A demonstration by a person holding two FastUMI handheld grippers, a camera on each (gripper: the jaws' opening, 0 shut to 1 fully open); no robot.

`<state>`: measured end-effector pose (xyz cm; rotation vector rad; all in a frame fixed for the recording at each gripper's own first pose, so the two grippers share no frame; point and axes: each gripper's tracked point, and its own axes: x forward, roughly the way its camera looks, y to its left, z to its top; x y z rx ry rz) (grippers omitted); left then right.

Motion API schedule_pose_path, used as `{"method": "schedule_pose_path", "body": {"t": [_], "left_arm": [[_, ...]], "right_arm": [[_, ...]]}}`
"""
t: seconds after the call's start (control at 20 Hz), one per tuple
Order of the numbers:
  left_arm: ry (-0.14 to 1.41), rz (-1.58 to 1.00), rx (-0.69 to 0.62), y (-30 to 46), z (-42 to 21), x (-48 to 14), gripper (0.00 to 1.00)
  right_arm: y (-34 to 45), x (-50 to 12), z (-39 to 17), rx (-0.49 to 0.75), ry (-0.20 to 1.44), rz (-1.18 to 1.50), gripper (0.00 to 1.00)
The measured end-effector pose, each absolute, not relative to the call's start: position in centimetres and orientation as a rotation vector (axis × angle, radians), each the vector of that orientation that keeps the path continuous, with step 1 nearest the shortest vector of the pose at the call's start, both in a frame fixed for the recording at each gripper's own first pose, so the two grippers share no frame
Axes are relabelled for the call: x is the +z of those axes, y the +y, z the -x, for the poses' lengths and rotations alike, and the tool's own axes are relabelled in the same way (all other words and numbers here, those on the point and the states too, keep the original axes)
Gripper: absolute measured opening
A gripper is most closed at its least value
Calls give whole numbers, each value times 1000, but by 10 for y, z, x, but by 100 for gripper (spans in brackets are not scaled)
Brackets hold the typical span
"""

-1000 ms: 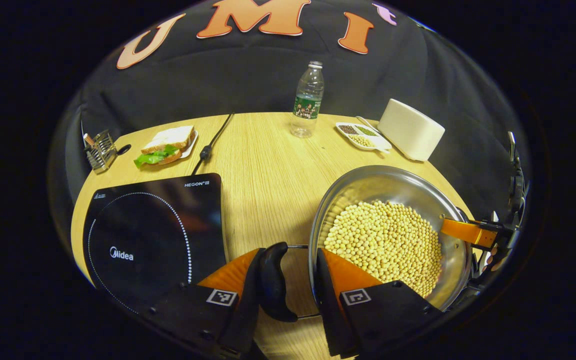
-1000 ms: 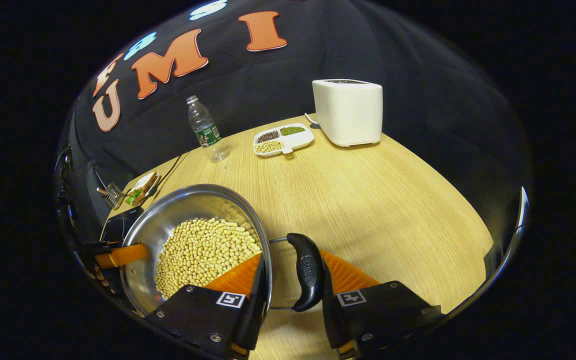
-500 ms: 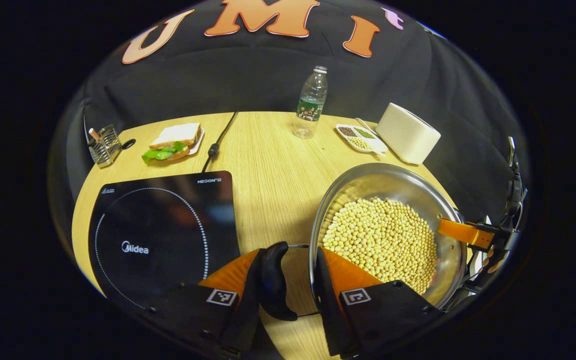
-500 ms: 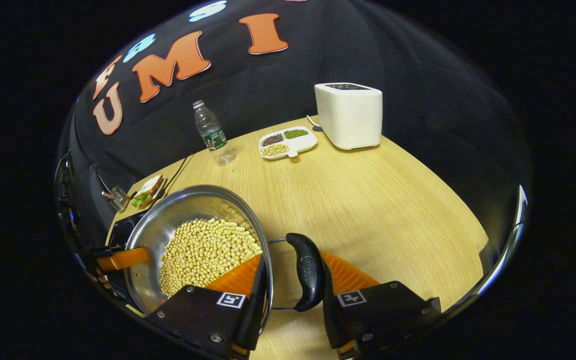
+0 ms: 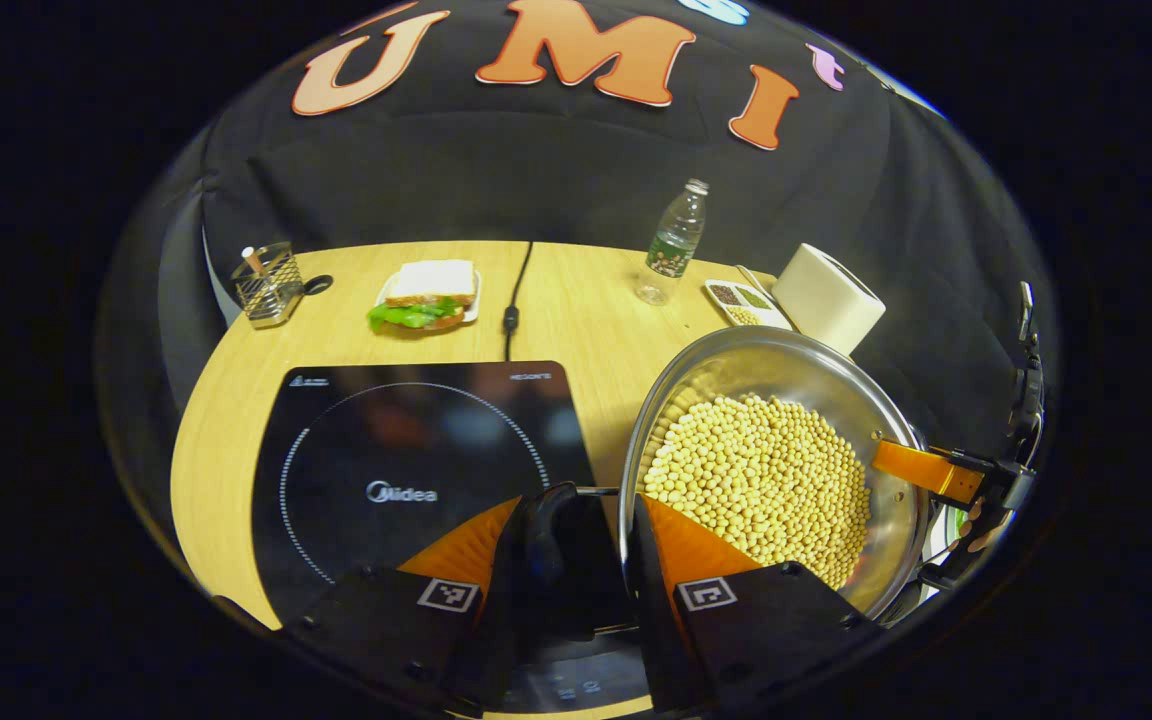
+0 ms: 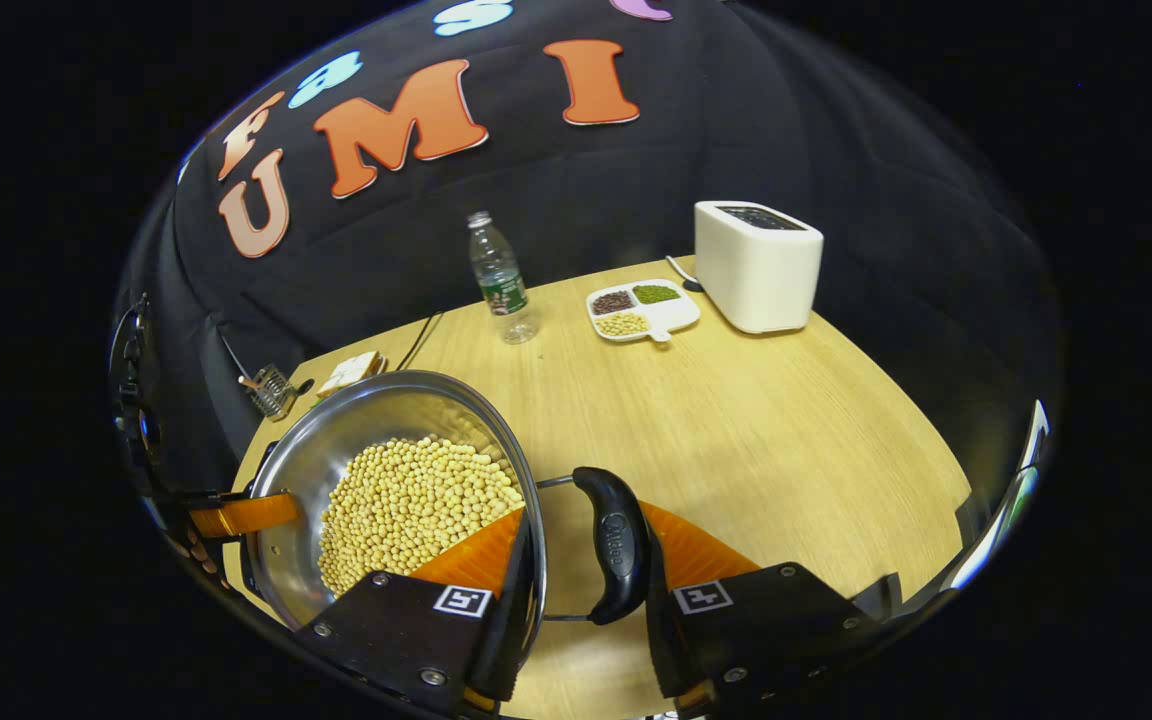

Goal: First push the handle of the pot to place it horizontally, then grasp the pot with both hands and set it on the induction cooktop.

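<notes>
- The left gripper (image 5: 591,560) is clamping the pot's (image 5: 786,350) near handle (image 5: 546,545) and rim between its fingers.
- The right gripper (image 6: 586,560) is clenching the opposite handle (image 6: 614,545) and rim the same way; the pot, full of beans (image 6: 416,505), is hanging between the two, seemingly clear of the worktop (image 6: 766,440).
- The cooktop (image 5: 406,470) is lying to the left gripper's side, its edge already under that handle, so the carry is heading leftward with the left hand leading.
- Compared with a second ago, the cooktop is sitting much closer beneath the left gripper, and the bottle (image 5: 671,245) and toaster (image 6: 761,265) are looking farther off.
</notes>
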<state>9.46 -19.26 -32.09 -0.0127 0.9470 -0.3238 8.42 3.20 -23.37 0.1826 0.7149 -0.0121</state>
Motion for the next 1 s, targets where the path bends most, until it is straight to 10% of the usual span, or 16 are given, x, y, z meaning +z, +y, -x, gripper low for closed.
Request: {"method": "schedule_pose_path", "body": {"t": [1.0], "left_arm": [[1001,59,-152,21,-102,-309,59]], "right_arm": [[229,-242,-93,166,803,-150,52]]}}
